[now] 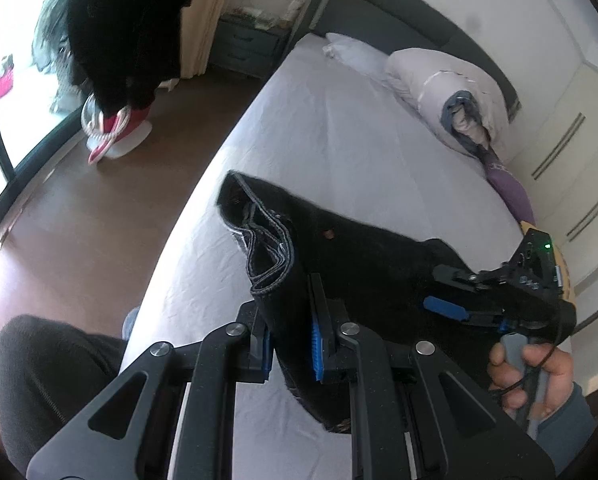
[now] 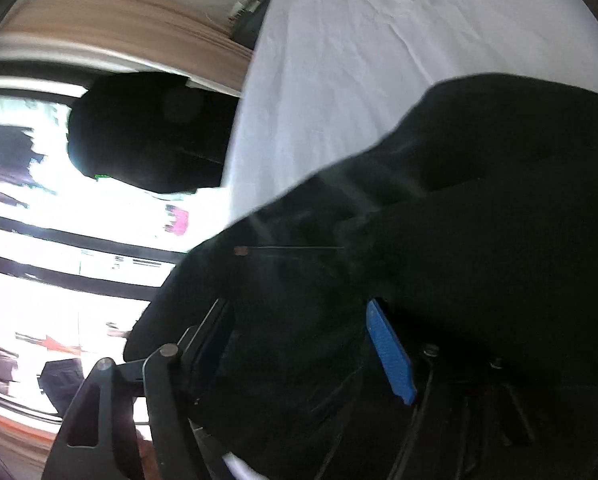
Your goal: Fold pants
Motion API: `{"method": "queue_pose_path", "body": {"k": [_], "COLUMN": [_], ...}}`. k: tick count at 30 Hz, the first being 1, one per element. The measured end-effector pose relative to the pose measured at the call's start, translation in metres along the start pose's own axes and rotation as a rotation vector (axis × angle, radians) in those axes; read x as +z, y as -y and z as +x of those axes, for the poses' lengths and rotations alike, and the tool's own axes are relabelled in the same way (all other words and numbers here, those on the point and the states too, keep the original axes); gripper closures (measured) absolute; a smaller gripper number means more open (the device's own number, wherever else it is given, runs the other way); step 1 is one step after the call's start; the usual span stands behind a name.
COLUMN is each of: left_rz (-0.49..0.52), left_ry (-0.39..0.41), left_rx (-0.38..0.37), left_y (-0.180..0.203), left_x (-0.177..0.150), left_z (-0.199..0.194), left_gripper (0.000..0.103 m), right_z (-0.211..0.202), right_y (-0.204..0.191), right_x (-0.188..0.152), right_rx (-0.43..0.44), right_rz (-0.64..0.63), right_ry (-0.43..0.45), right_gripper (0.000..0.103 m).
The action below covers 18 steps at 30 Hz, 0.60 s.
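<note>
Jaws: left gripper (image 1: 291, 344) pinches black pants (image 1: 363, 264) above bed (image 1: 339, 140); right gripper (image 2: 299, 344) spread, cloth apparently loose between.

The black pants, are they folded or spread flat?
Neither: the black fabric pants hang bunched above the white bed sheet, clamped in the left gripper.

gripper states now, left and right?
Left gripper: shut on the black pants.
Right gripper: jaws wide, pants between them, not clamped.
</note>
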<state>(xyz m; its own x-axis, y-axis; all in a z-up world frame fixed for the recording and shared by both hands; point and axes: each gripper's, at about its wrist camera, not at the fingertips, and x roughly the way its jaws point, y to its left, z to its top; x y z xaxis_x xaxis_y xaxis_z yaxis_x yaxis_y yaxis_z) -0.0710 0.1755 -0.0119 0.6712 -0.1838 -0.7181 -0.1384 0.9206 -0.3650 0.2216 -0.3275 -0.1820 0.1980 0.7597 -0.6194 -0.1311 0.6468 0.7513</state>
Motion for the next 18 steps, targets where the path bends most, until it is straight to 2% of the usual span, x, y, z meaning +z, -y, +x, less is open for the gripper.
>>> {"method": "queue_pose_path", "body": {"k": [4, 8, 14, 16, 18], "left_rz": [0.099, 0.268, 0.456, 0.523, 0.581], "left_ry": [0.038, 0.071, 0.026, 0.01, -0.014], "left_rx": [-0.039, -0.075, -0.131, -0.139, -0.145], "left_y": [0.045, 0.109, 0.192, 0.214, 0.234], "left_x": [0.009, 0.003, -0.036, -0.052, -0.069], "left_z": [-0.011, -0.012, 0.012, 0.02, 0.031], "left_gripper": [0.09, 0.09, 0.09, 0.09, 0.09], "right_z": [-0.032, -0.058, -0.094, -0.102, -0.111], "right_y": [-0.01, -0.009, -0.001, 0.001, 0.004], "right_x": [0.0, 0.002, 0.004, -0.003, -0.004], "right_rx": [0.021, 0.115, 0.225, 0.227, 0.207], "right_rz": [-0.051, -0.041, -0.045, -0.05, -0.072], "right_ry": [-0.001, -0.025, -0.014, -0.016, -0.026], "right_gripper": [0.026, 0.026, 0.019, 0.013, 0.013]}}
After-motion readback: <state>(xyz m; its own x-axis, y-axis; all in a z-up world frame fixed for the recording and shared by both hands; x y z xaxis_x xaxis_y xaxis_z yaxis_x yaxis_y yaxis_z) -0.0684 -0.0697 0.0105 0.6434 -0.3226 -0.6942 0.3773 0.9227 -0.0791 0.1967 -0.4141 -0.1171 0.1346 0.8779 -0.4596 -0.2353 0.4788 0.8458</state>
